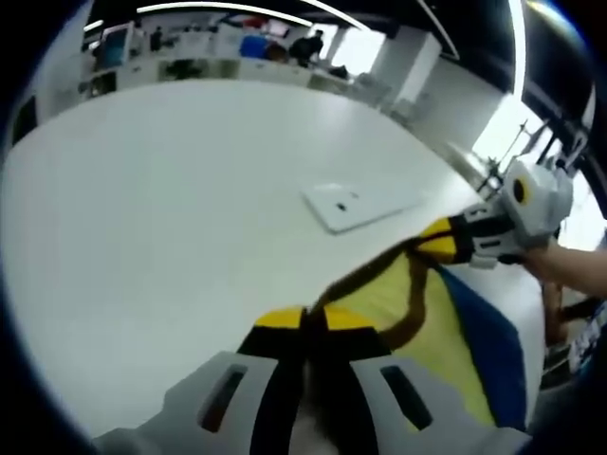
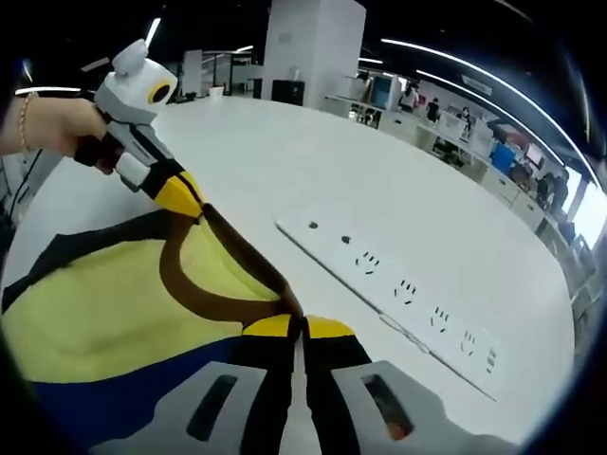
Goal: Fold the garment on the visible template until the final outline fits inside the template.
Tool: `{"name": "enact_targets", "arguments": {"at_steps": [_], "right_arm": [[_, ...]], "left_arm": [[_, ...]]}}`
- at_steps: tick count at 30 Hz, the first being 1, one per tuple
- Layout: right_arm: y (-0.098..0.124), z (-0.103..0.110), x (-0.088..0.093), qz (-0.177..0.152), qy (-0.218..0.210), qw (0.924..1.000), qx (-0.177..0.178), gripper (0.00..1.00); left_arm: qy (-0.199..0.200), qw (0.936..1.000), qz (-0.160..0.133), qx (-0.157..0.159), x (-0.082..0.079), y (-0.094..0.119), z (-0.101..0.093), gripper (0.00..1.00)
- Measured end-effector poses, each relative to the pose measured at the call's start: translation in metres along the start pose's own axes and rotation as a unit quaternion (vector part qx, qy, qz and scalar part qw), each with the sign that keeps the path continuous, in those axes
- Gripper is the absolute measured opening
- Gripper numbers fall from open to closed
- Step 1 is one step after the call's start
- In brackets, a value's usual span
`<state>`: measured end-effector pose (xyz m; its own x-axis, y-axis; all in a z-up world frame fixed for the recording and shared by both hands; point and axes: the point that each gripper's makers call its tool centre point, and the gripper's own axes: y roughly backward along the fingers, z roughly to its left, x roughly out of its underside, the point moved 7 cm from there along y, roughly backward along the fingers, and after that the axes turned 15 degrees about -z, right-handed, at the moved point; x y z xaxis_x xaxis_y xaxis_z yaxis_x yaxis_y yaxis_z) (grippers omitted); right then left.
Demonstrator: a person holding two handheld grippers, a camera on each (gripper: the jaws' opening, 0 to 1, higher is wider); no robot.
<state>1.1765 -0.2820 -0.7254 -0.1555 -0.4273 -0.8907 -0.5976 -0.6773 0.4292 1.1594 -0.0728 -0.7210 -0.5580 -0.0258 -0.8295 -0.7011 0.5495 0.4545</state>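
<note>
Yellow-tipped jaws of the left gripper (image 1: 303,320) pinch together on the brown edge of the garment (image 1: 446,332), a yellow, blue and brown cloth lifted off the white table (image 1: 171,190). Right of it, the right gripper (image 2: 302,330) clamps the same brown trim, its jaws together too. Between the two the collar sags. A power strip (image 2: 398,289) lies on the table just beyond the cloth. Desks and people stand far off.
</note>
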Motion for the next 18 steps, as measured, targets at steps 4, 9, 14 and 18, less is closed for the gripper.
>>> {"name": "enact_targets", "arguments": {"at_steps": [4, 9, 14, 18], "right_arm": [[-0.0011, -0.0009, -0.0005, -0.003, -0.005, 1.0, 0.003, 0.04], [-0.0016, -0.0037, 0.0001, -0.014, -0.031, 0.9994, 0.01, 0.06], [-0.0015, -0.0059, -0.0015, -0.027, -0.063, 0.9973, 0.025, 0.09], [-0.0032, -0.0048, -0.0029, -0.021, -0.053, 0.998, 0.028, 0.09]], "left_arm": [[-0.001, 1.0, -0.006, -0.004, -0.0025, -0.0008, 0.0019, 0.03], [-0.005, 0.9999, -0.006, -0.006, -0.0023, -0.0009, 0.0025, 0.04], [-0.01, 0.9999, -0.007, -0.009, -0.0025, -0.0026, 0.0032, 0.04], [-0.018, 0.9998, -0.007, -0.011, -0.0033, -0.0042, 0.0031, 0.04]]}}
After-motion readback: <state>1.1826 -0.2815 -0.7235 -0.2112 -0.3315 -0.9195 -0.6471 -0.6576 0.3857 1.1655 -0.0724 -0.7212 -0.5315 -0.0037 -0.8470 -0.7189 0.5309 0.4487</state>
